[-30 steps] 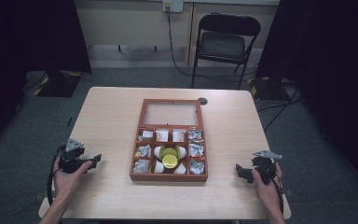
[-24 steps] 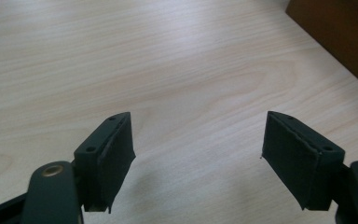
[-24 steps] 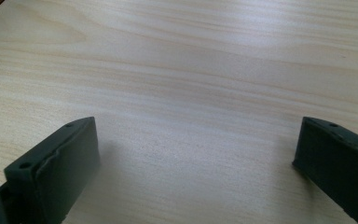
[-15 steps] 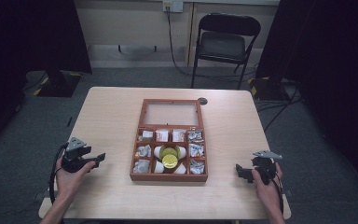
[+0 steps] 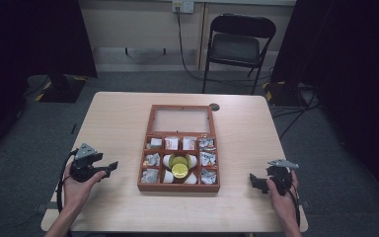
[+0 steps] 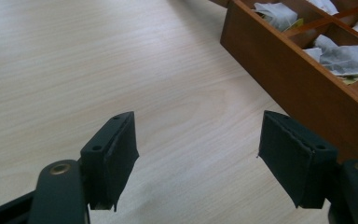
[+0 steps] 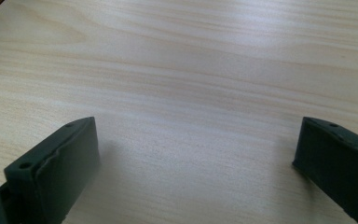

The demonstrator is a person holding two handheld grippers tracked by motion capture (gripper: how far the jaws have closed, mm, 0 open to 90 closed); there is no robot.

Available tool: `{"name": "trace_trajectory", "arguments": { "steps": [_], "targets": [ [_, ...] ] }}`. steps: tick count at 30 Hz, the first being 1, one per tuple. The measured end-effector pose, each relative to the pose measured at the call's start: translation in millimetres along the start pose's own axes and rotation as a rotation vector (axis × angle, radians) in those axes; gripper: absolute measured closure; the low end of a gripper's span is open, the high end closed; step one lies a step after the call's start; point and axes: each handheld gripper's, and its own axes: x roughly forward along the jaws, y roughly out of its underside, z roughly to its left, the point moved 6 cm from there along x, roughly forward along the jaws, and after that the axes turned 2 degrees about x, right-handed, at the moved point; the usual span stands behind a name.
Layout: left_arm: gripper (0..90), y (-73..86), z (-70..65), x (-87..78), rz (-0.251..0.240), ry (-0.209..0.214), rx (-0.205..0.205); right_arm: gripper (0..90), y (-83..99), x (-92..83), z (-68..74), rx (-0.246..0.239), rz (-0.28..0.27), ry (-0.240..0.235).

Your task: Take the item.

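Observation:
A brown wooden box [image 5: 178,187] stands at the table's middle, its glass-paned lid [image 5: 181,120] lying open behind it. Its compartments hold tea bags [image 5: 207,159], white pods and two yellow round lids [image 5: 179,170]. My left gripper [image 5: 109,168] hovers left of the box and points at it. In the left gripper view its jaws [image 6: 196,154] stand apart over bare wood with nothing between them; they have just been opening. The box's side wall [image 6: 289,79] lies just ahead on the right there. My right gripper [image 5: 255,181] rests open near the table's front right, empty in its own view [image 7: 196,154].
A round cable hole [image 5: 214,106] sits in the tabletop behind the box. A dark folding chair [image 5: 238,47] stands beyond the table's far edge. Bare wood stretches between each gripper and the box. The table's front edge [image 5: 177,228] runs close under both hands.
My left gripper has shifted a little to the right, toward the box, and lifted slightly. The right gripper and the box have stayed put.

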Motion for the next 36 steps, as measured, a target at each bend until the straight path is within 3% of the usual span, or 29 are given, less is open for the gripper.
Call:
{"name": "trace_trajectory", "arguments": {
  "steps": [9, 15, 20, 30, 36],
  "targets": [
    [26.7, -15.8, -16.7, 4.5, -0.006, 0.039, 0.056, 0.0, 0.0, 0.0, 0.1, 0.000, 0.000, 0.000],
    [26.7, -25.7, -23.6, 7.3, -0.027, 0.084, 0.058, 0.0, 0.0, -0.1, 0.0, 0.000, 0.000, 0.001],
    [26.6, -32.6, -30.2, 8.7, -0.027, 0.100, 0.081, 0.0, 0.1, 0.0, 0.0, 0.000, 0.000, 0.001],
    [26.7, -39.2, -41.5, 14.7, -0.033, 0.146, 0.079, 0.0, 0.1, 0.0, 0.0, 0.001, 0.000, 0.001],
    [26.7, -49.5, -50.5, 15.9, -0.039, 0.170, 0.102, 0.0, 0.0, 0.0, 0.0, 0.001, 0.000, 0.001]
  ]
}}
